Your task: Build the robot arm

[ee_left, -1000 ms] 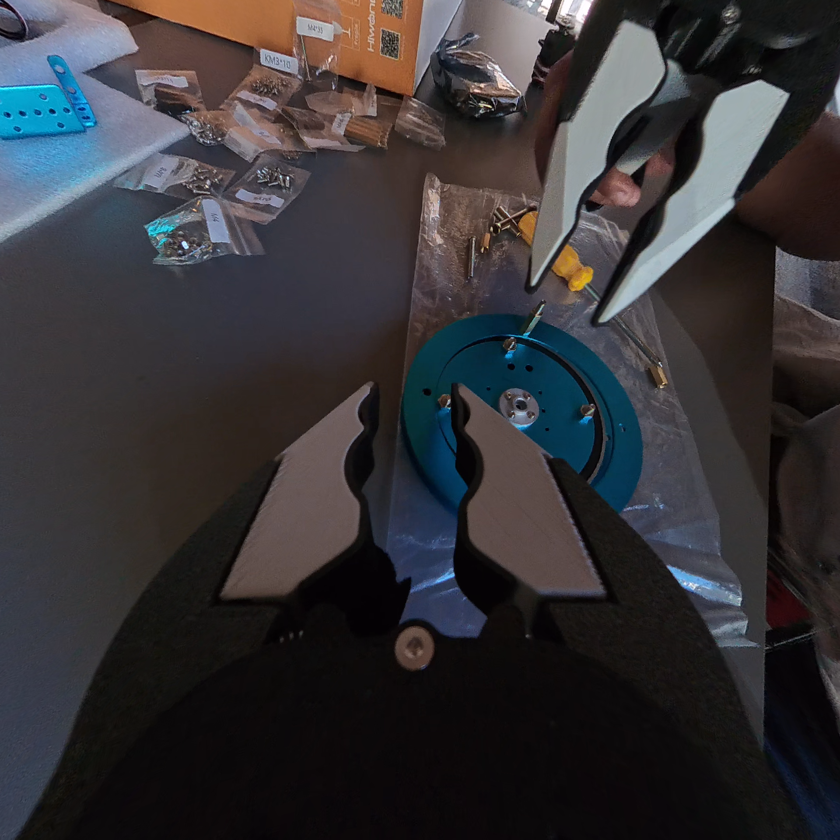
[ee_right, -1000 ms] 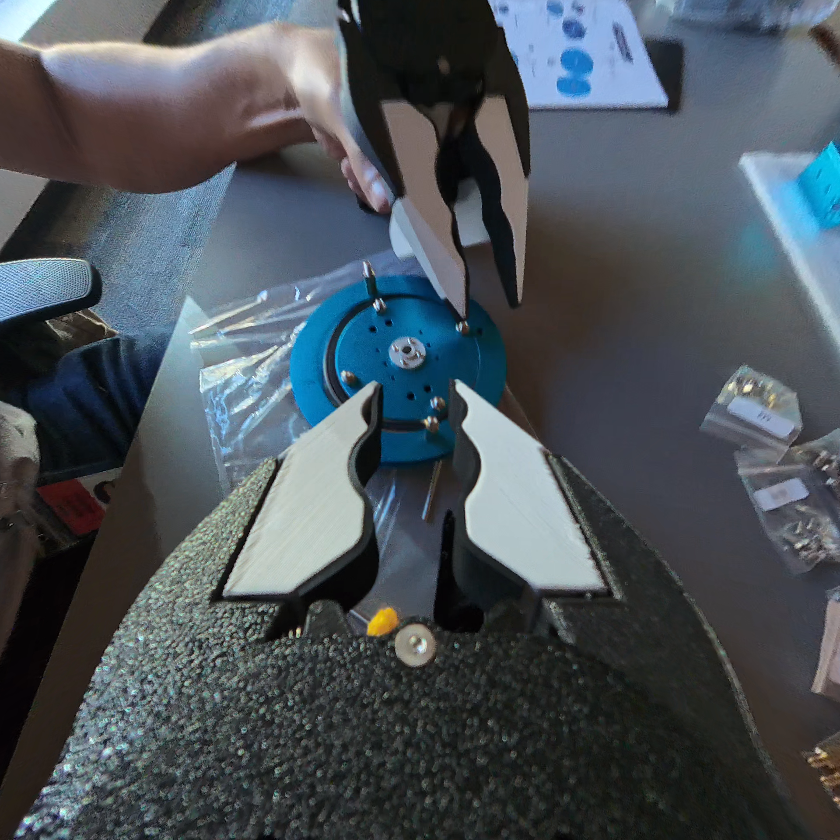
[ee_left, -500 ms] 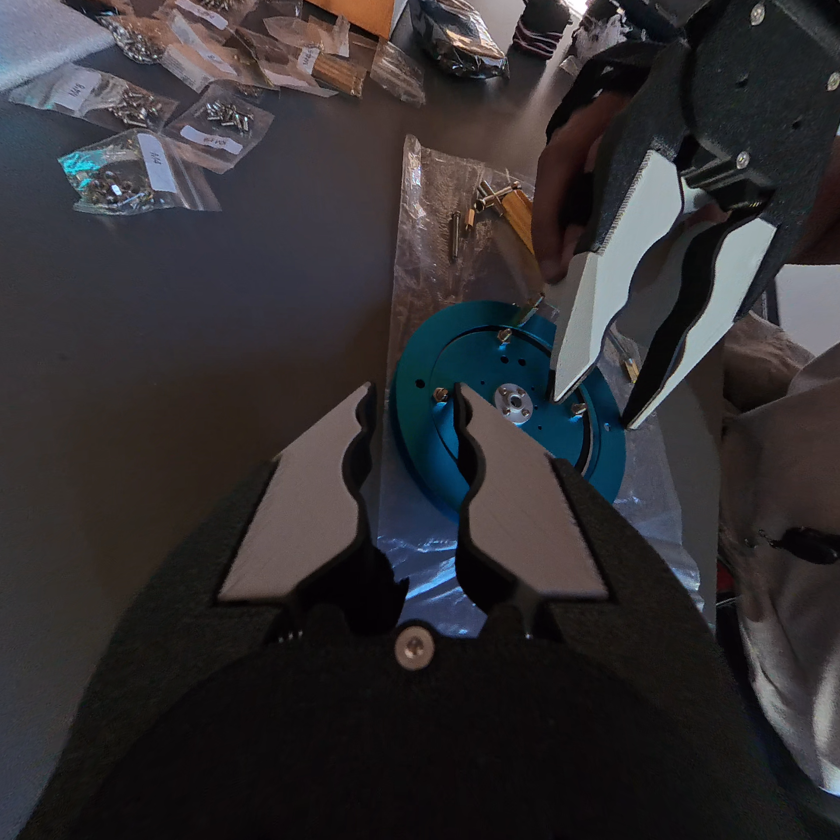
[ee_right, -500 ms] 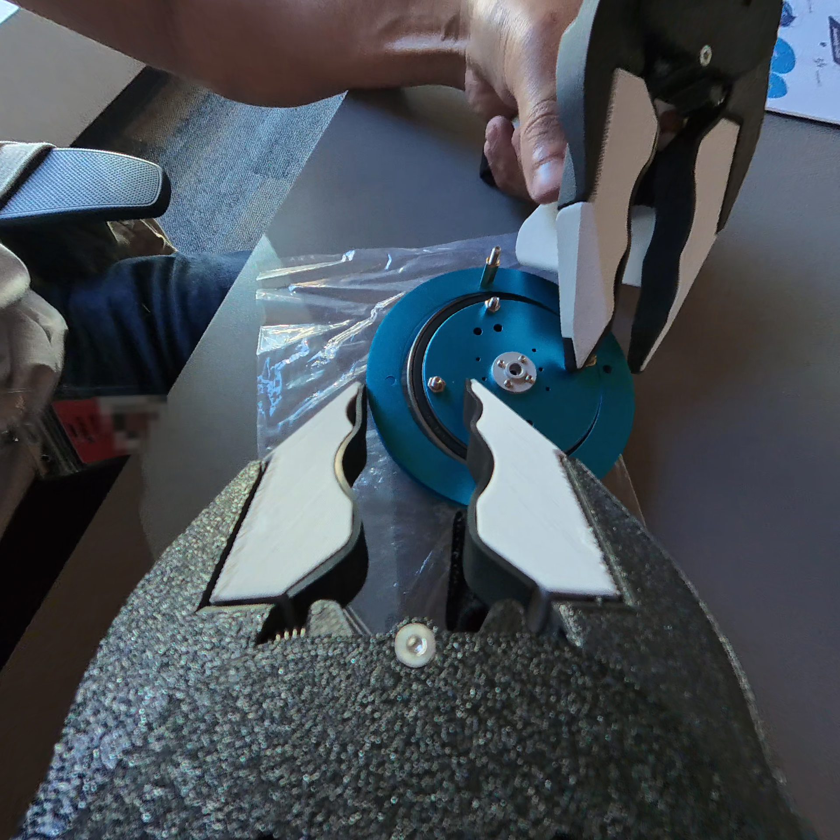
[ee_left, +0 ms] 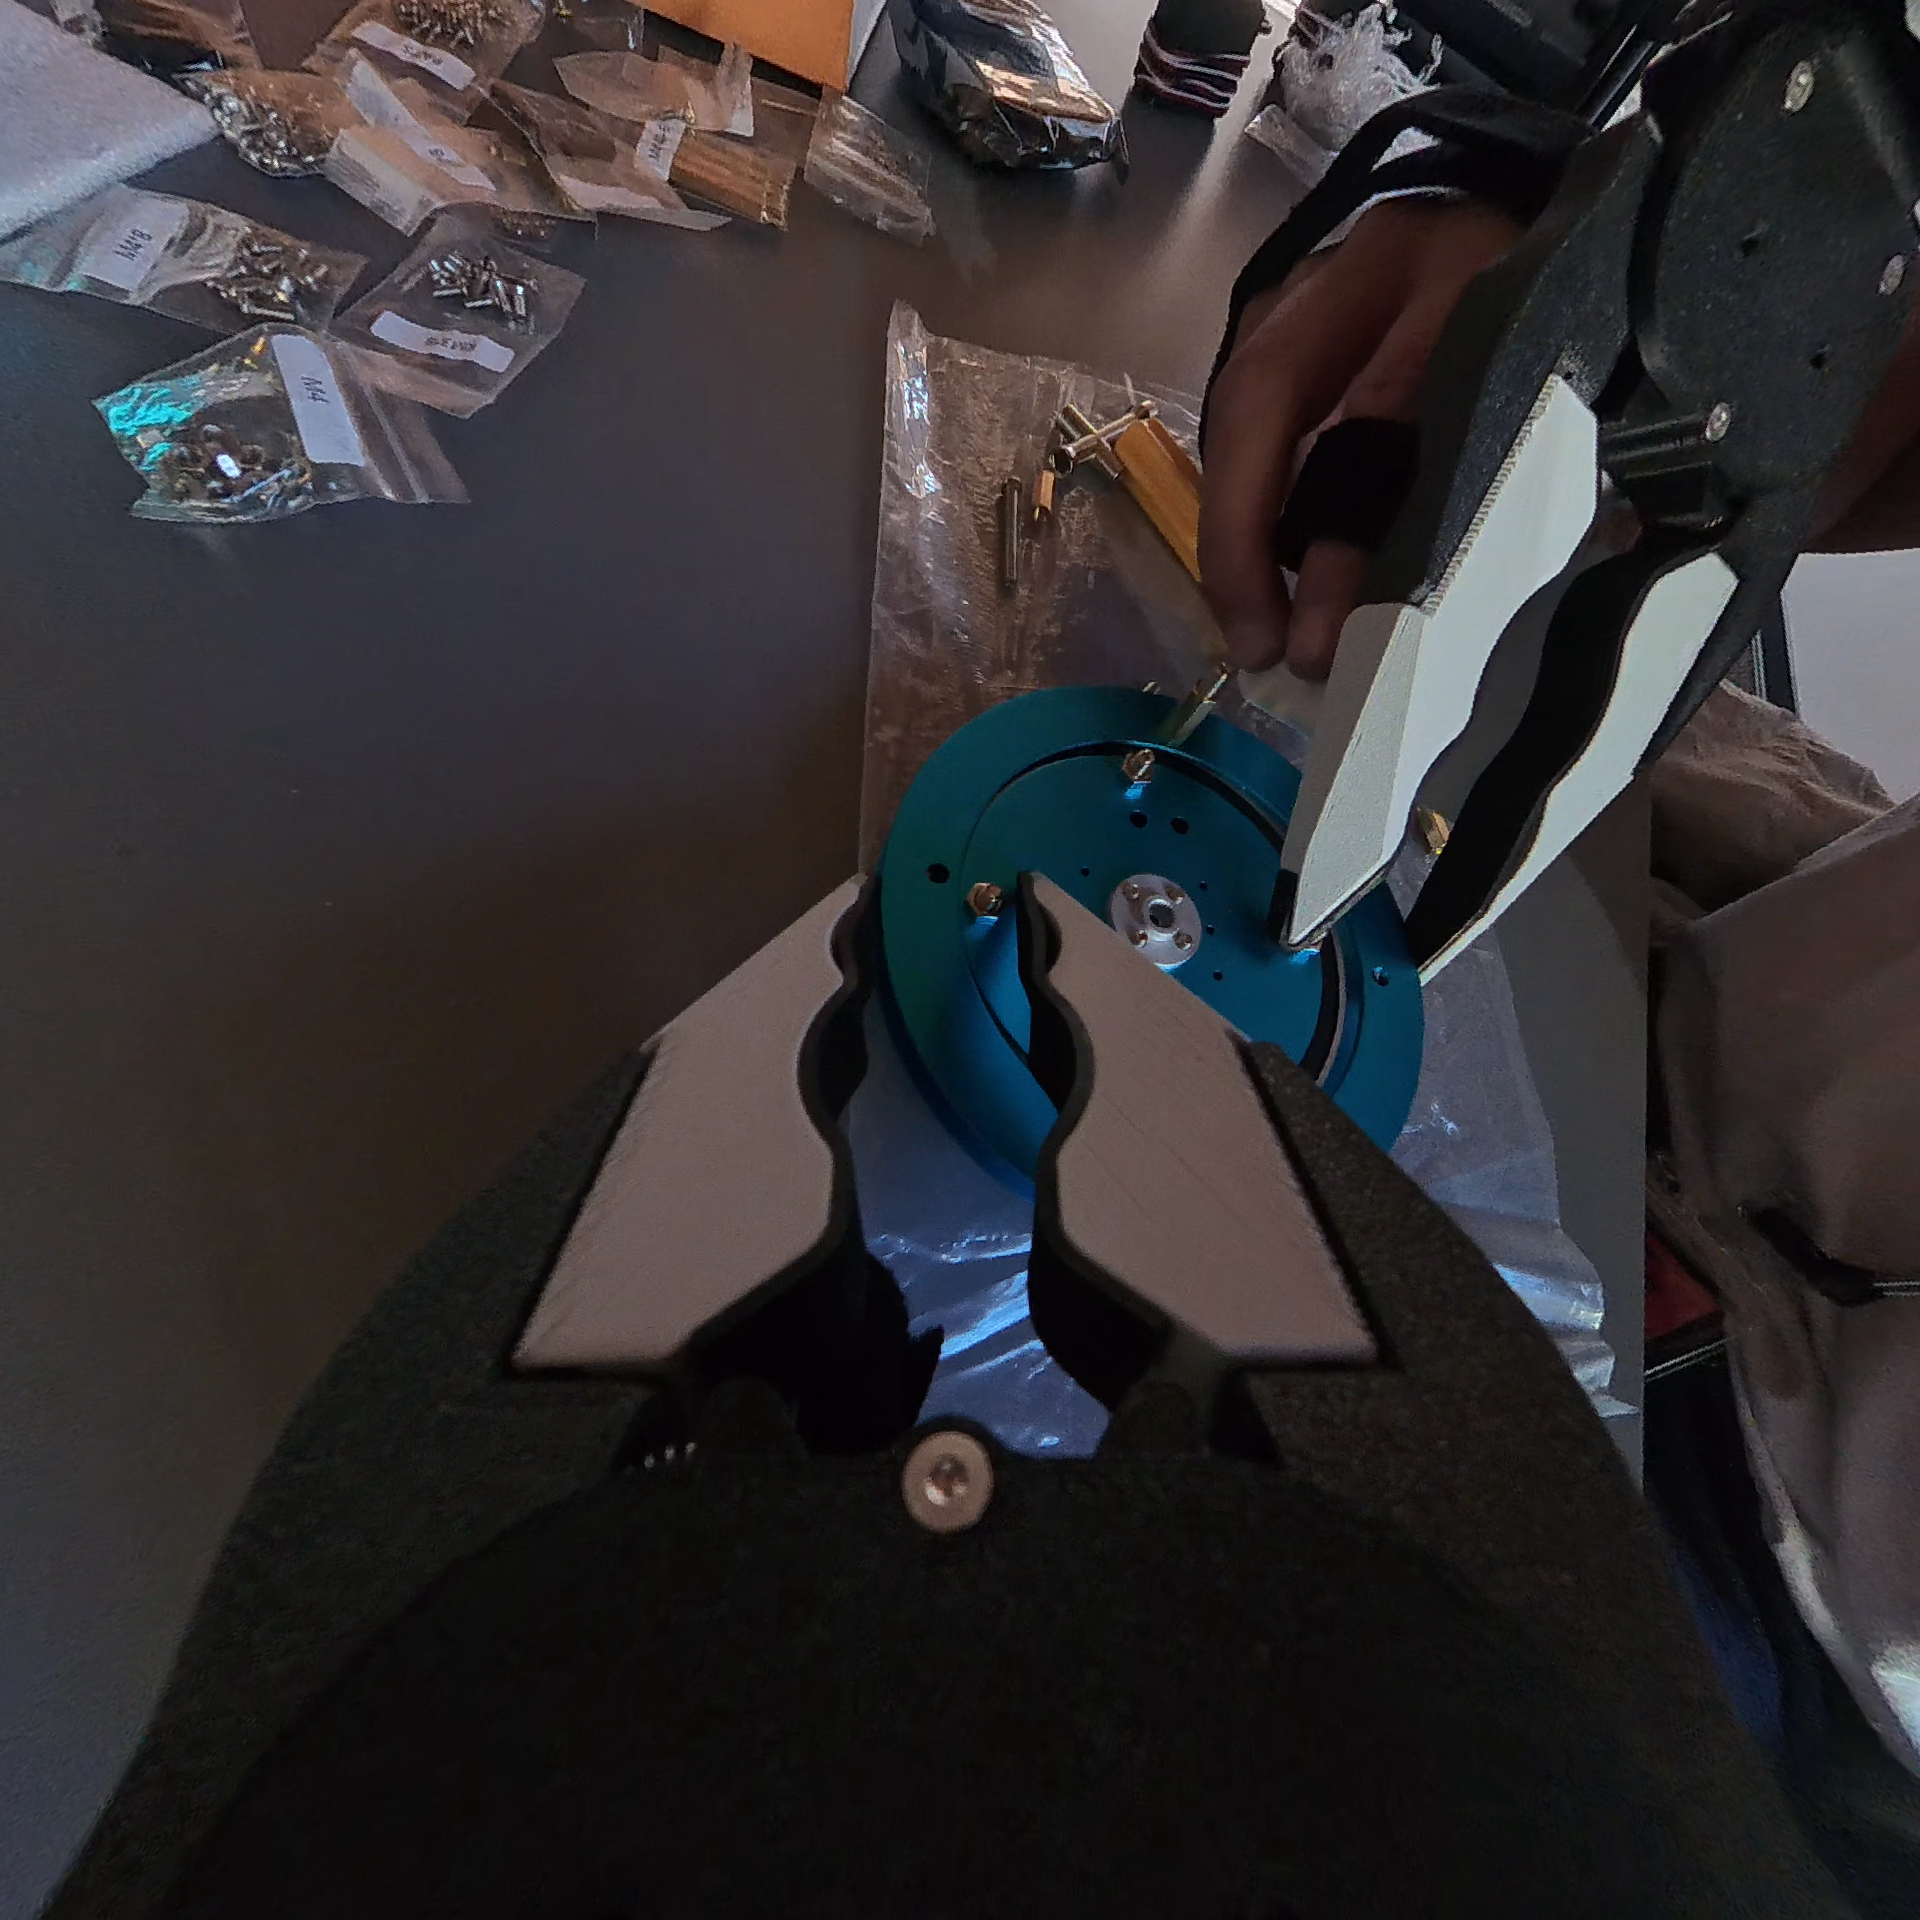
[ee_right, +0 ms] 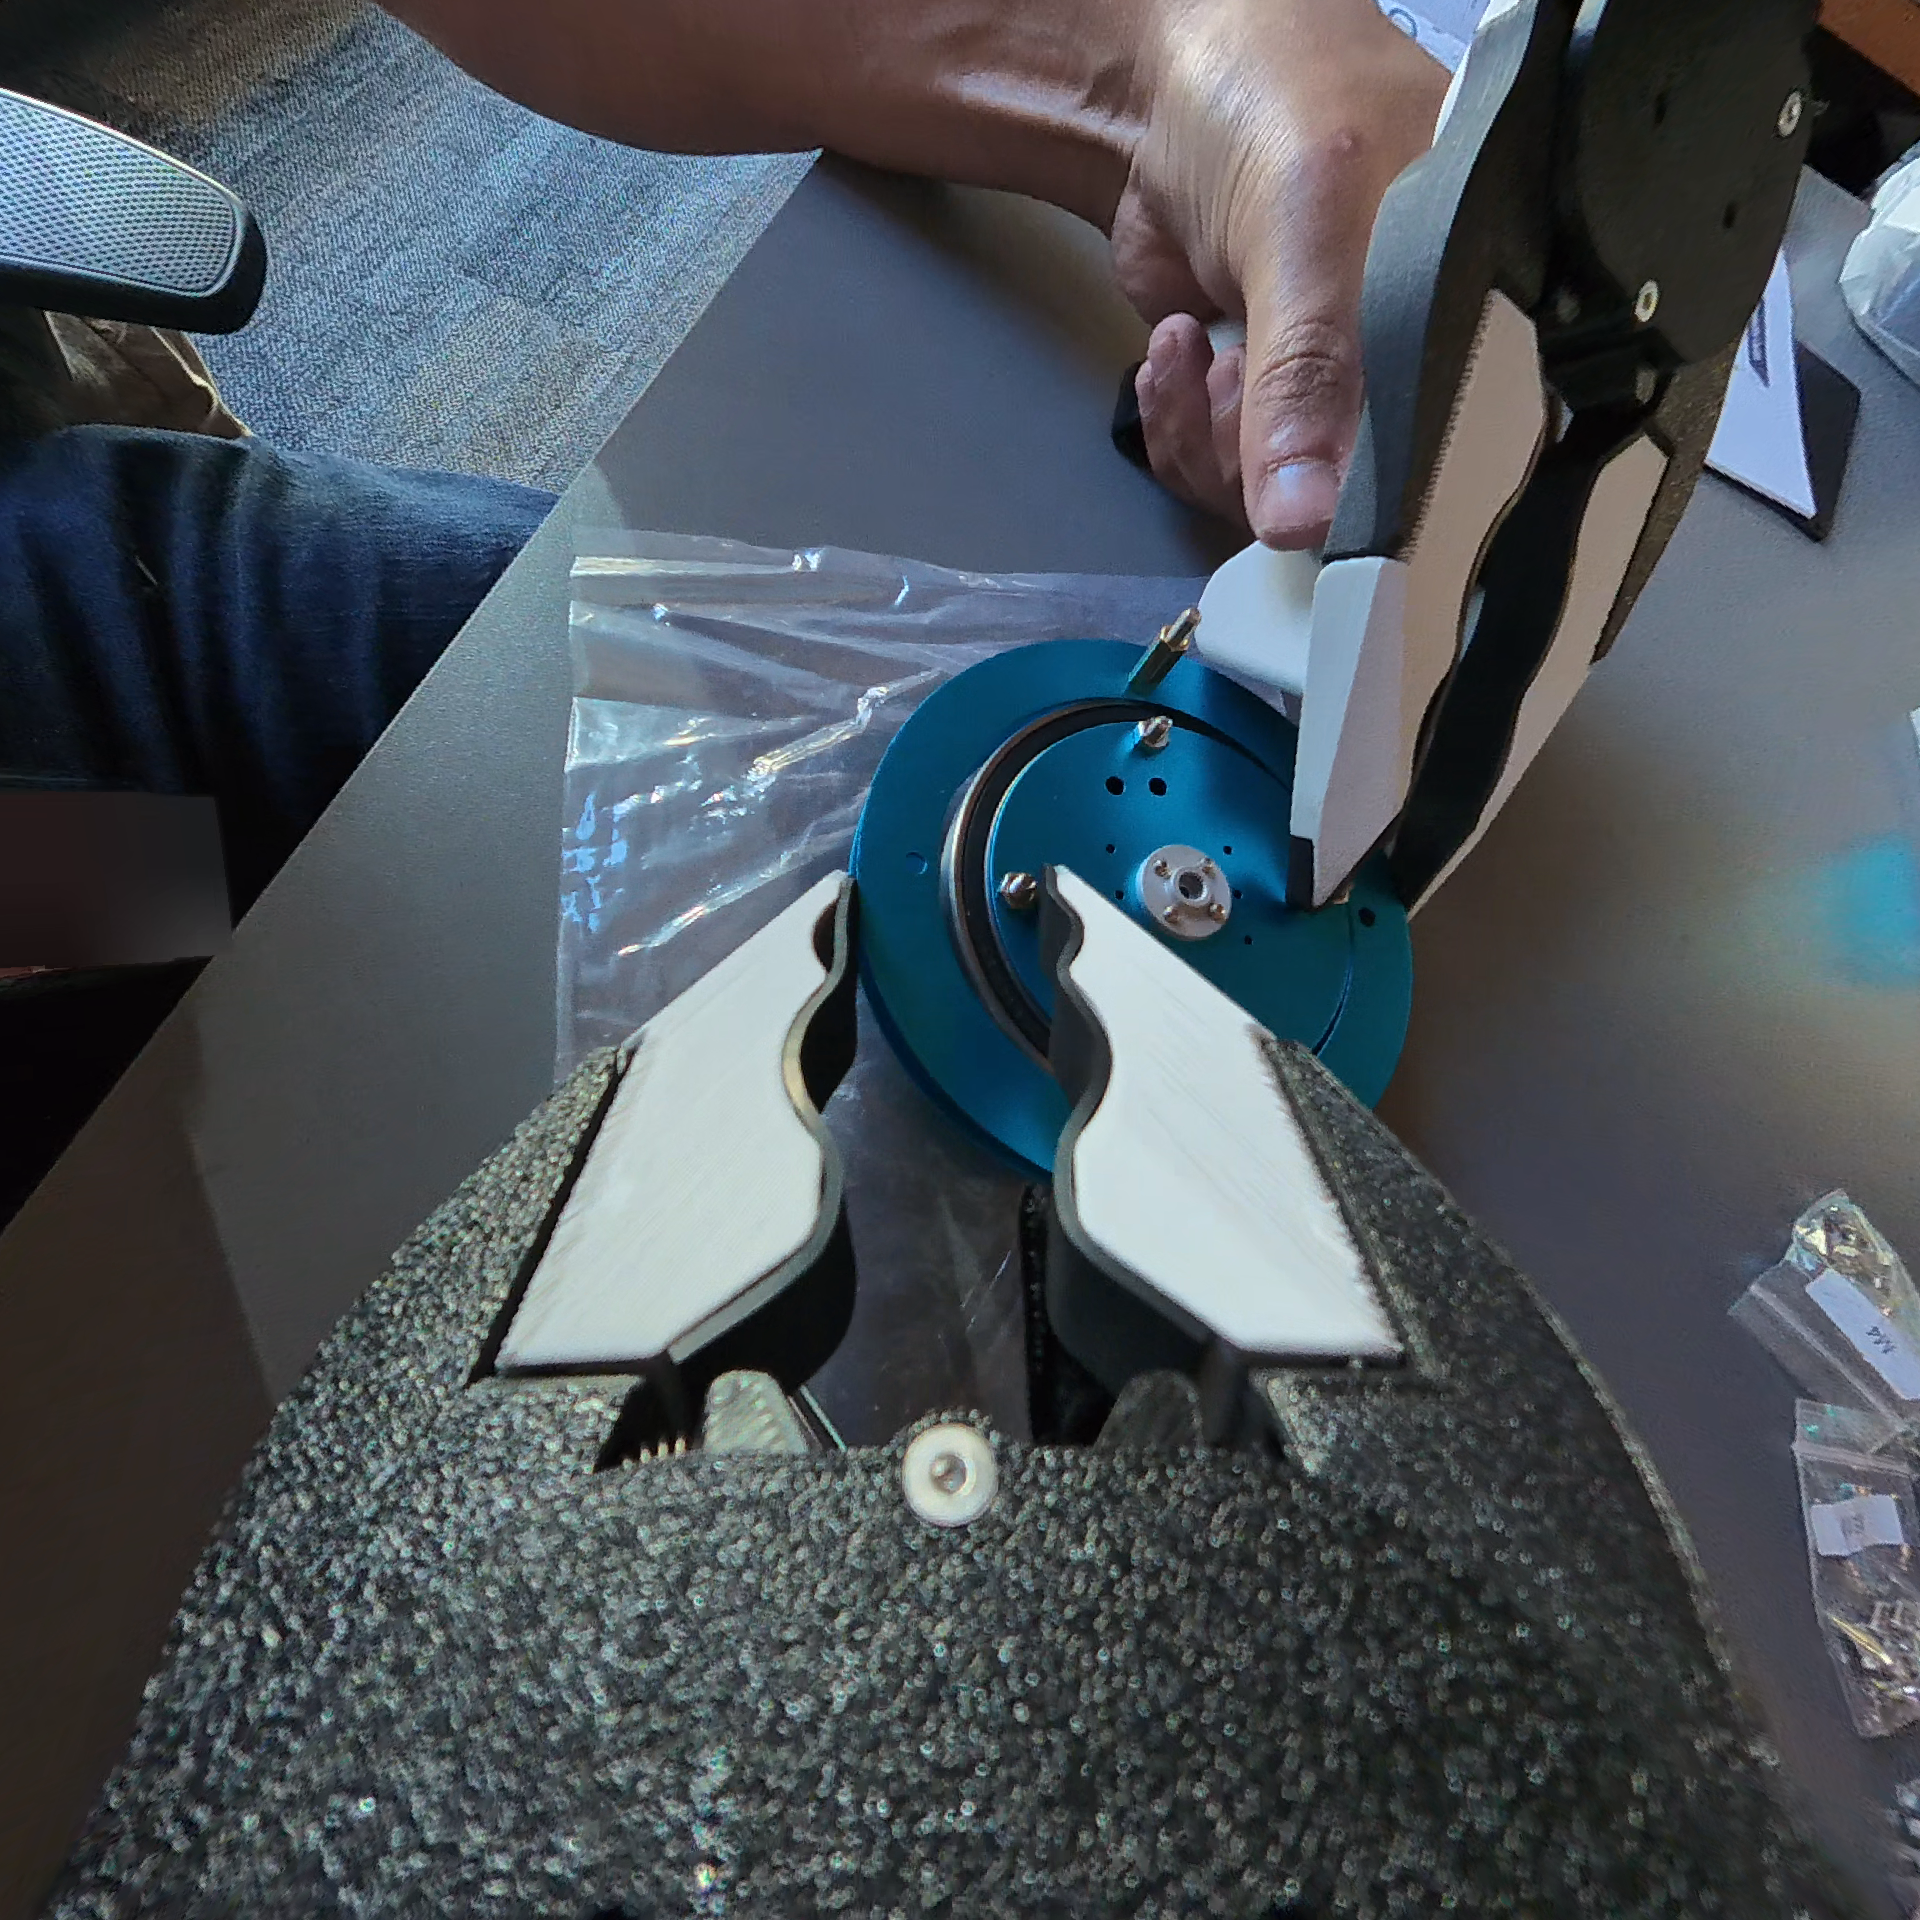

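Note:
A blue metal disc [ee_left: 1091, 800] with a silver hub [ee_left: 1153, 914] and short brass standoffs lies on a clear plastic bag [ee_left: 966, 468]. My left gripper [ee_left: 940, 899] is open, and its fingers straddle the disc's near rim. My right gripper [ee_left: 1361, 951] is open and straddles the opposite rim, one fingertip on the inner plate. In the right wrist view, my right gripper [ee_right: 948, 888] straddles the disc [ee_right: 1122, 821] and the left gripper [ee_right: 1361, 896] stands across from it. A taller standoff [ee_right: 1164, 649] stands upright on the outer ring.
Loose standoffs [ee_left: 1101, 436] lie on the bag beyond the disc. Several small parts bags [ee_left: 260, 416] and a cardboard box [ee_left: 769, 26] lie at the far left. A hand [ee_right: 1247, 260] holds the left gripper. The table's edge, a chair [ee_right: 114, 229] and a person's leg lie to the left.
Both grippers have come down and closed in on the disc. The right one moved from above the loose parts to the disc's rim. The left one's opening has not changed.

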